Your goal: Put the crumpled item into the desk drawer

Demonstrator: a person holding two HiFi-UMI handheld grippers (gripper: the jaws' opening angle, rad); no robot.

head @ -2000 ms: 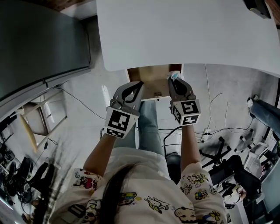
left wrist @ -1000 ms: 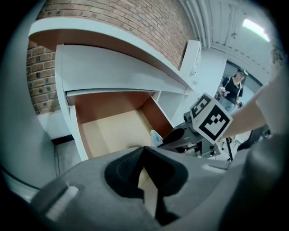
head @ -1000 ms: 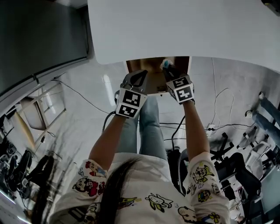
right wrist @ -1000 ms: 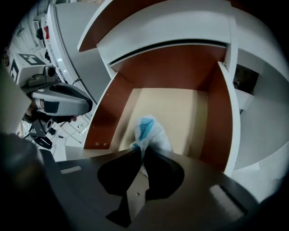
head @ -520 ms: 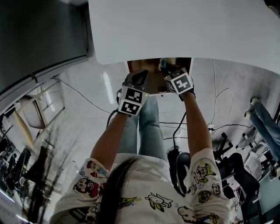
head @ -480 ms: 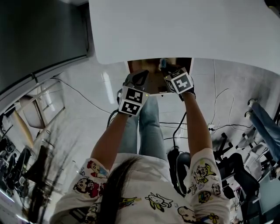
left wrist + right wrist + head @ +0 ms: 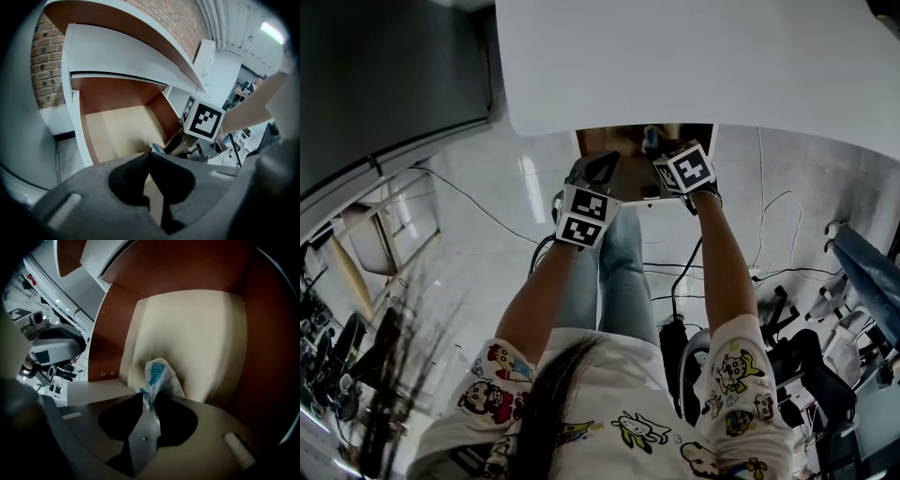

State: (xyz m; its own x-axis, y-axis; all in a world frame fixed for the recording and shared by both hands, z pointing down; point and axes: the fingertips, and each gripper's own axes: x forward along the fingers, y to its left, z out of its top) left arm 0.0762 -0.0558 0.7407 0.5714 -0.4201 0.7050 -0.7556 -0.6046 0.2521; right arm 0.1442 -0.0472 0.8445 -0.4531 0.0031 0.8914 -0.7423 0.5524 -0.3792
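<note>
Crumpled item (image 7: 158, 376), a white and blue wrapper, stands low in the right gripper view over the pale floor of the open drawer (image 7: 197, 329), its tail running down between the tips of the right gripper (image 7: 144, 393). Those jaws are opening, yet the tail looks to be touching both tips.

Taking the risks from left to right: the left gripper (image 7: 150, 153), jaws together on nothing, sits near the drawer's white front edge (image 7: 77, 126), and a careless nudge there could shove the drawer crooked or partly shut. At centre, I judge the thin film may cling to a pad and ride back out as the gripper withdraws. It is also light, so it could spring up and tumble over the front lip onto the floor.

In the head view, a dark panel (image 7: 384, 84) fills the upper left and pale glossy floor (image 7: 478, 253) lies beneath it. The white desk top (image 7: 694, 66) spans the upper frame, bare where seen. Loose cables (image 7: 769, 216) trail at right, with cluttered gear in the lower right corner.
</note>
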